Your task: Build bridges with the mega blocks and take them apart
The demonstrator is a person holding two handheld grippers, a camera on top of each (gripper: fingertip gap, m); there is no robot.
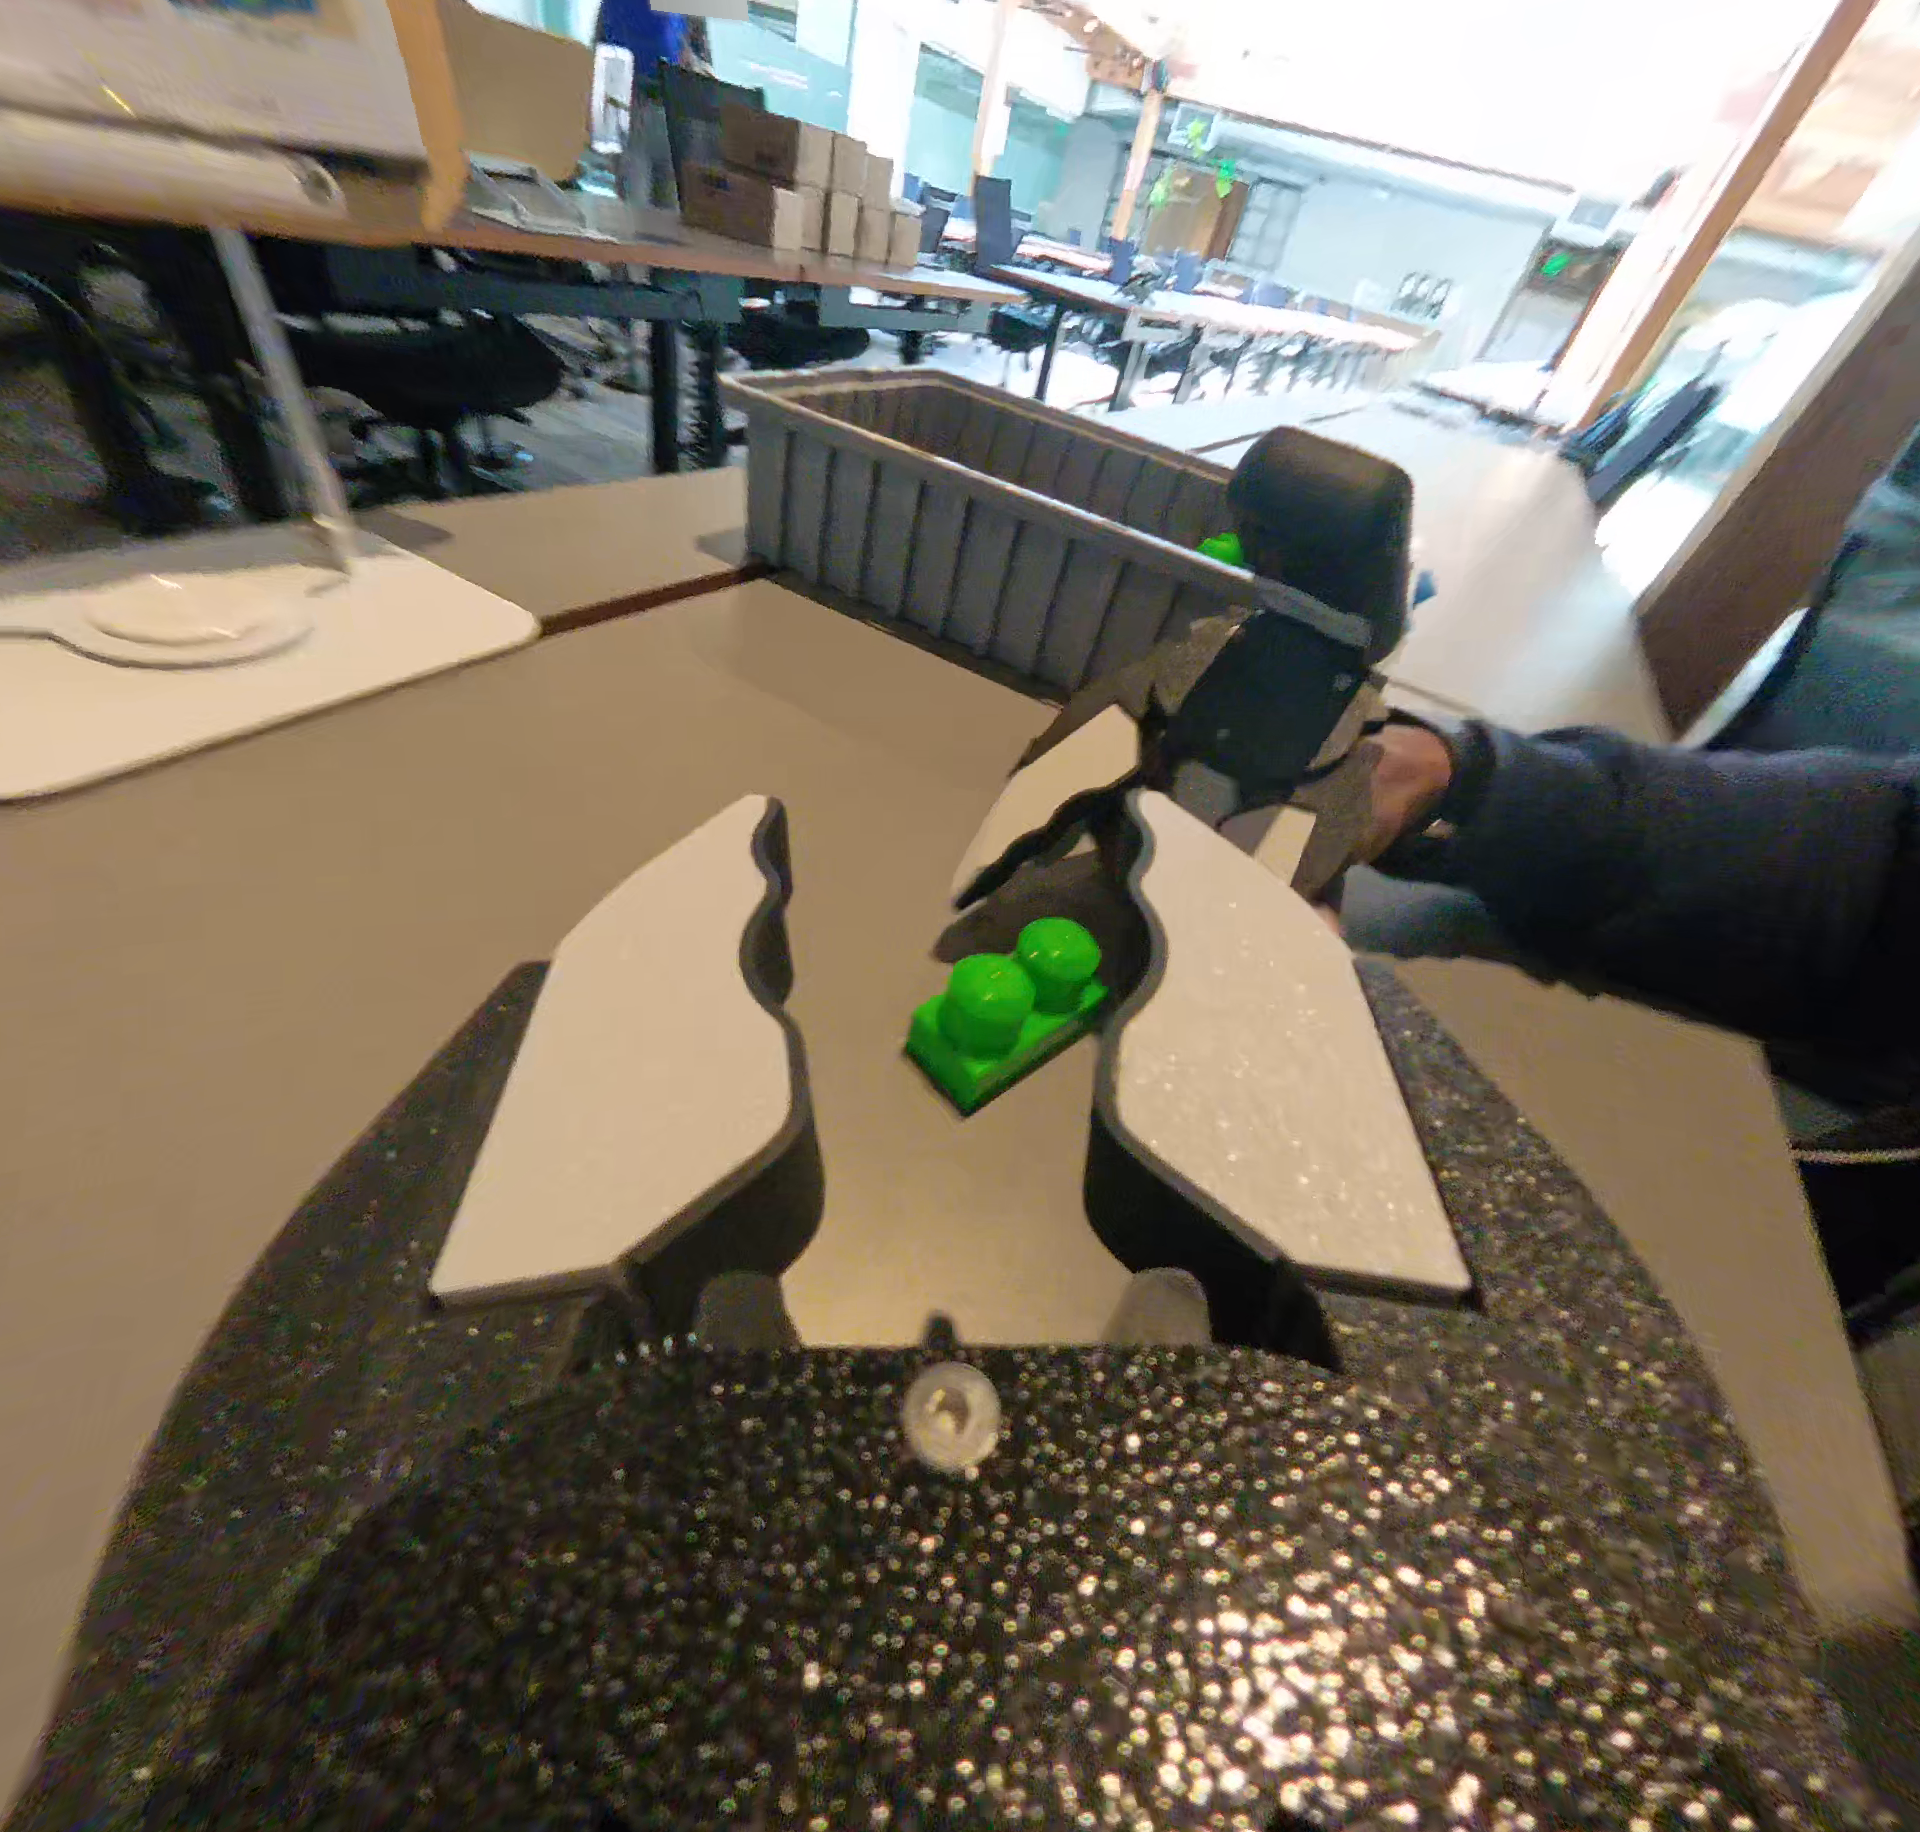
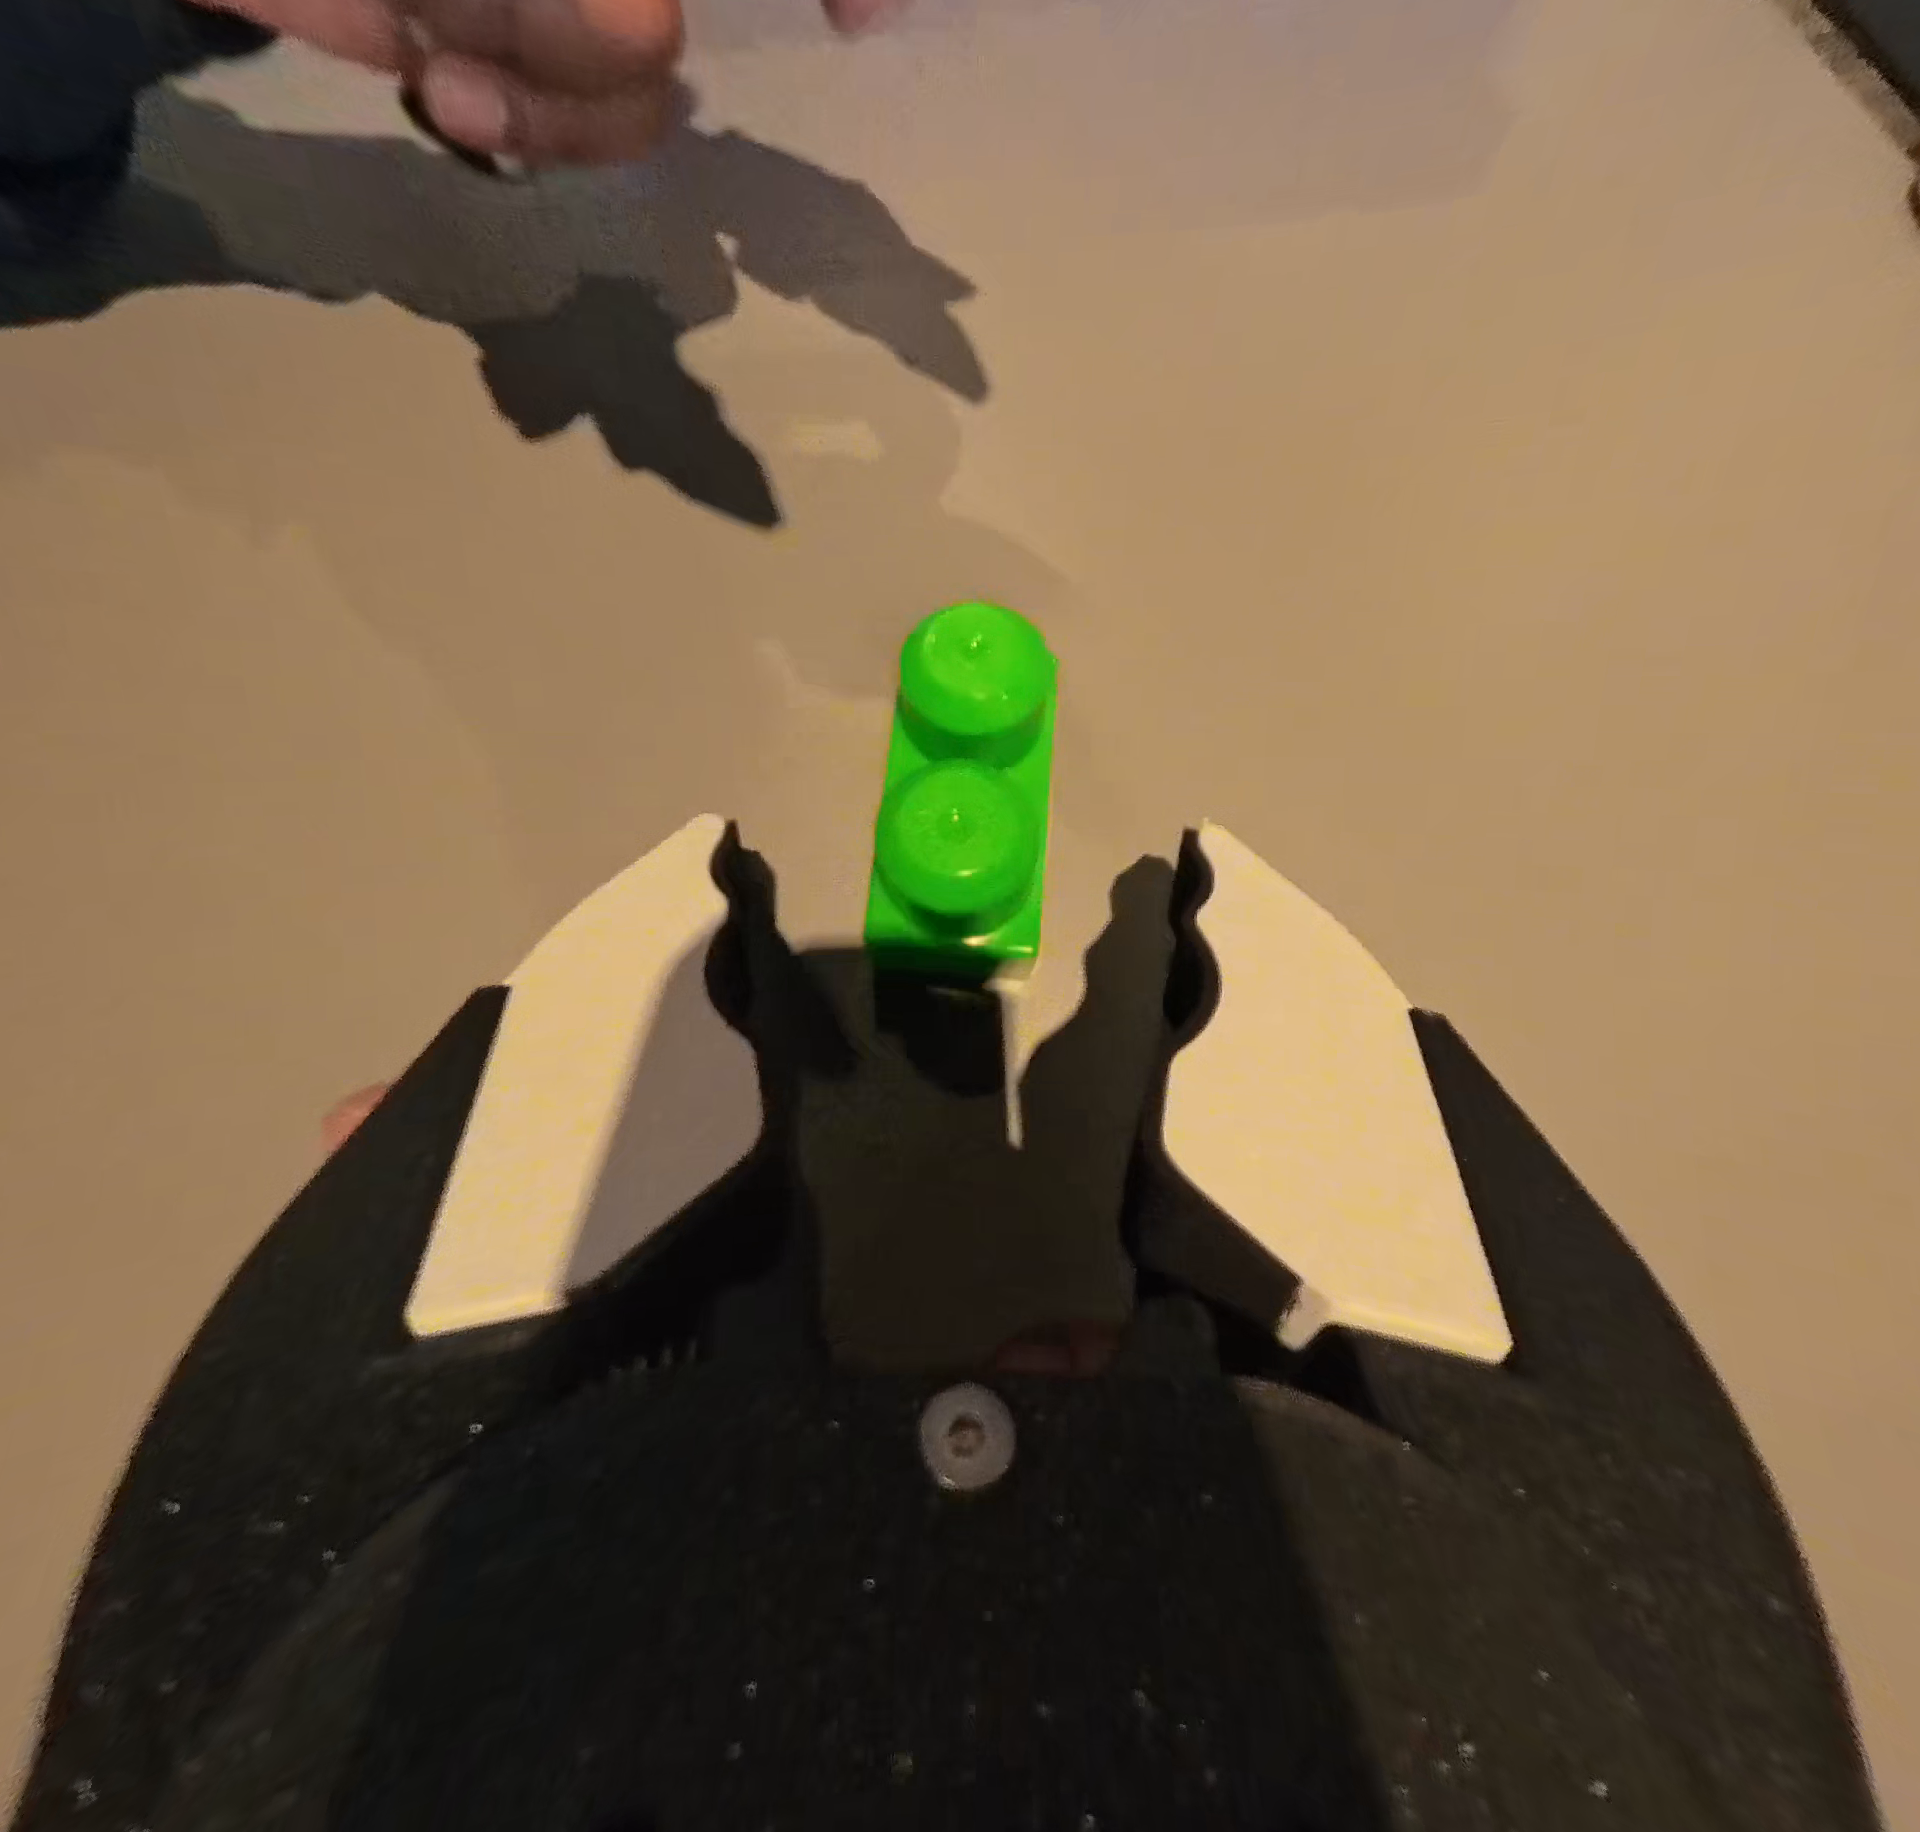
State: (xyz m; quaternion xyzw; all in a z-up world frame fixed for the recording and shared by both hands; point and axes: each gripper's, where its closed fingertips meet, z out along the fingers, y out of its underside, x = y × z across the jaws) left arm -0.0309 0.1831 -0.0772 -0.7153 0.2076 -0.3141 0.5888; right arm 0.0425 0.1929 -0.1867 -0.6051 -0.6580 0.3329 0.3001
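Observation:
One green two-stud mega block [image 1: 1003, 1019] lies flat on the grey table [image 1: 416, 899]. My left gripper [image 1: 956, 816] is open and low over the table. The block sits between its fingers, close to the right one and not gripped. My right gripper [image 1: 1049, 847] reaches down at the block from the far right, held by a hand in a dark sleeve. In the right wrist view the right gripper [image 2: 958, 835] is open, and the near end of the green block [image 2: 961, 795] lies between its fingertips with a gap on each side.
A grey ribbed bin [image 1: 935, 494] stands at the table's back, with another green block [image 1: 1218, 548] showing inside. A white stand base [image 1: 208, 639] lies at the left. A blurred hand [image 2: 520, 37] is at the top of the right wrist view, above shadows on the table. Left tips to right tips: about 15 cm.

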